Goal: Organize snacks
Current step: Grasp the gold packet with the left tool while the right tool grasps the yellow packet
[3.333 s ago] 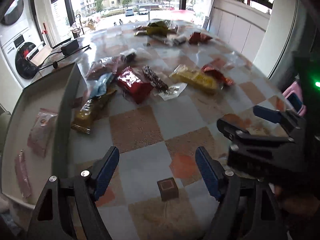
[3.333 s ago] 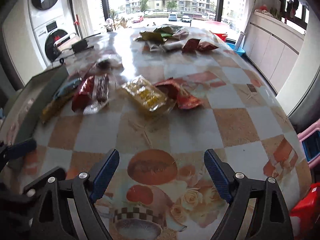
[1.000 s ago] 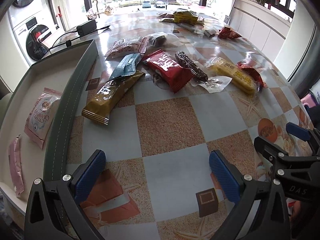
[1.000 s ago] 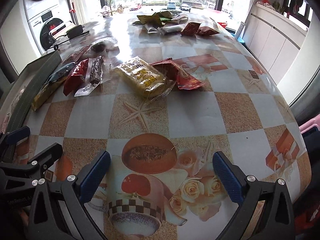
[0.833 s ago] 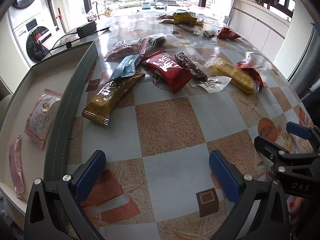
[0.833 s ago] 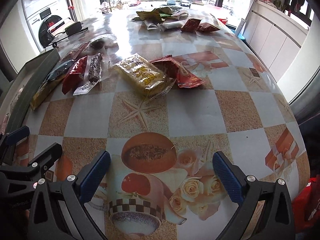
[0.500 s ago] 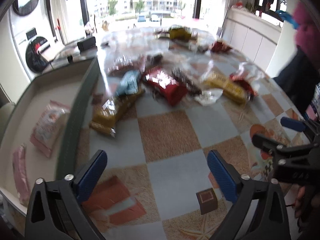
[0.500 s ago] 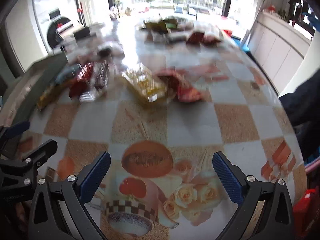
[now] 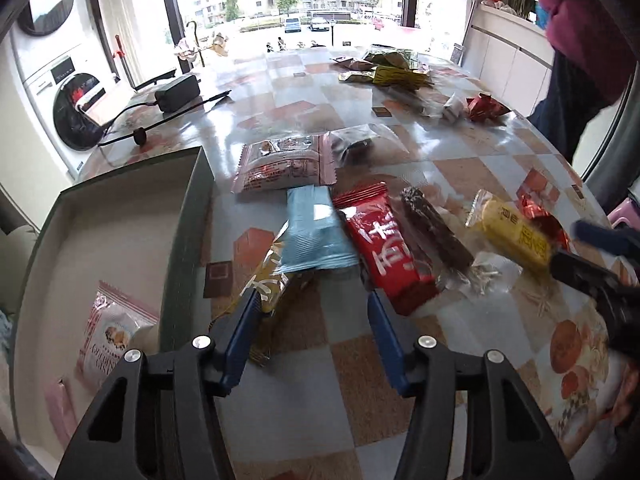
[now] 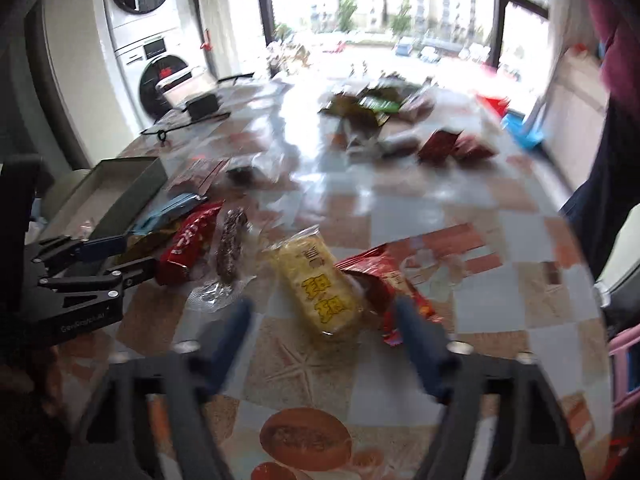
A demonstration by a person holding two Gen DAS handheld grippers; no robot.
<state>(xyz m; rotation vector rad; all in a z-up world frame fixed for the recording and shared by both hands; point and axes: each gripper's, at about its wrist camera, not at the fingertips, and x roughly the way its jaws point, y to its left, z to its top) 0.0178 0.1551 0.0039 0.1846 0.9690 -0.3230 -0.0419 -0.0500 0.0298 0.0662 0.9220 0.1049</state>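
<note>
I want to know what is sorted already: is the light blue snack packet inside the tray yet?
No. The light blue packet lies on the table outside the tray, overlapping the gold packet.

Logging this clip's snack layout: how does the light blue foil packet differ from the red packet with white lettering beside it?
The light blue foil packet is plain-faced, while the red packet with white lettering carries large white characters. The blue one lies partly over a gold-yellow wrapper; the red one lies on the table. The blue one sits nearer the grey tray. Both are sealed, lying flat, side by side, outside the tray.
</note>
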